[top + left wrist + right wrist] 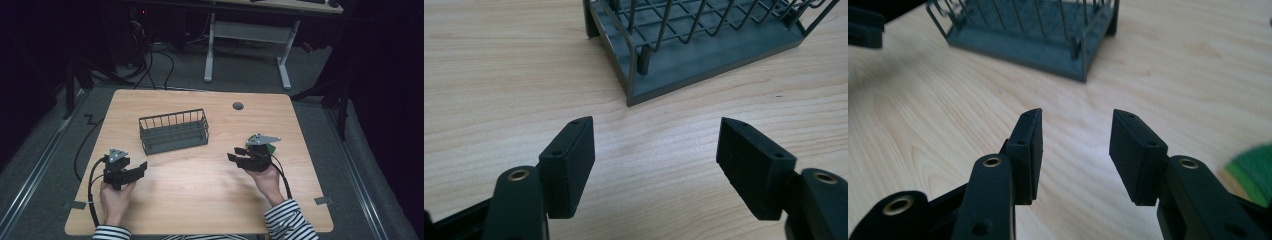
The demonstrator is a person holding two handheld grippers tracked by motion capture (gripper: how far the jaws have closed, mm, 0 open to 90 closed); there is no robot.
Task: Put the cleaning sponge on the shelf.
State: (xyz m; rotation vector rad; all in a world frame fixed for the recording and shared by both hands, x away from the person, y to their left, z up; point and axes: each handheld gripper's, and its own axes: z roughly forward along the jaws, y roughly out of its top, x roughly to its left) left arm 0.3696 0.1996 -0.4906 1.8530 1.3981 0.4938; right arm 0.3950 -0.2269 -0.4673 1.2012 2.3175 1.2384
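A dark grey wire basket (172, 132) stands empty on the wooden table (200, 190), a little left of its middle. My left gripper (141, 169) rests low at the front left, jaws pointing right; it is open with nothing between them, and the basket's near corner (634, 75) lies just ahead of my left gripper (656, 145). At the right my right gripper (234, 154) points left toward the basket (1048, 35). That right gripper (1075, 135) is also open and holds nothing. A green object (270, 148) lies under its rear and appears blurred (1255, 170).
A round cable hole (238, 106) sits near the table's far edge. Beyond the table stands a white-legged desk (210, 50) on grey carpet with cables. Bare wood lies between the two grippers. The other gripper (865, 27) shows at the top left of the right gripper view.
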